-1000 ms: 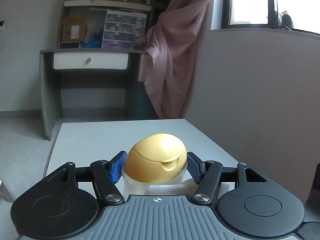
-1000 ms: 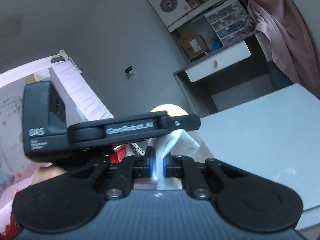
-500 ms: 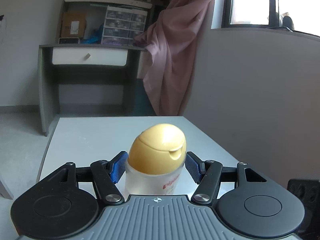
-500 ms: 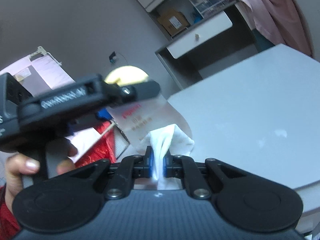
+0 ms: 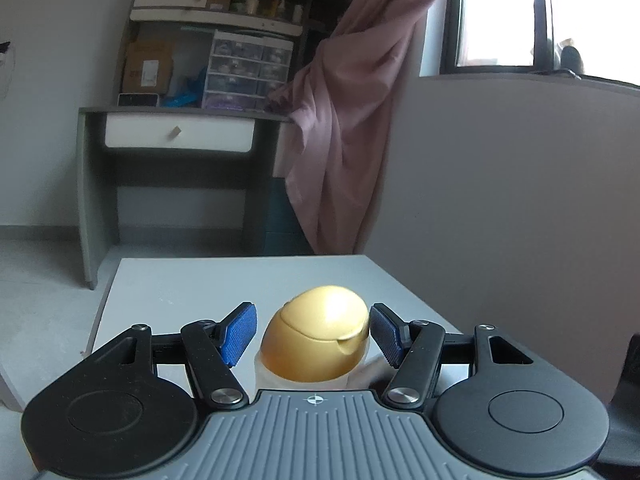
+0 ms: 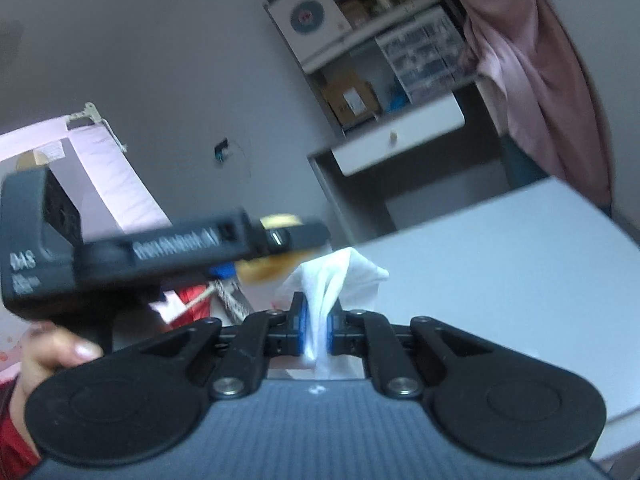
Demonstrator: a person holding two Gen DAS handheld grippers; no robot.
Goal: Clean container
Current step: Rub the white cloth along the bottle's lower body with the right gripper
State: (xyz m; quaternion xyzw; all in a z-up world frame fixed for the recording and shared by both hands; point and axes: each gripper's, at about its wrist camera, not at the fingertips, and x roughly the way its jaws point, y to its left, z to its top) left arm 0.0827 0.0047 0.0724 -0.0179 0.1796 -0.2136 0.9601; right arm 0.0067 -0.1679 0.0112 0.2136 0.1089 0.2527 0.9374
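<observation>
Left wrist: container [image 5: 316, 340] sits between the closing left hand-held gripper [image 5: 313, 330] pads.

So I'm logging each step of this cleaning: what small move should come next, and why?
Probably finish closing the left gripper on the bottle. Its jaws are closing, yet a gap shows between the left blue pad and the gold cap, so the bottle isn't firmly held. The right gripper already pinches the white wipe, ready to rub it.

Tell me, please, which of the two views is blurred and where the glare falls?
Left wrist view: sharp, with the window blown out and a bright sheen on the bottle's yellow cap. Right wrist view: motion-blurred, most on the left gripper; the white cloth is softer.
</observation>
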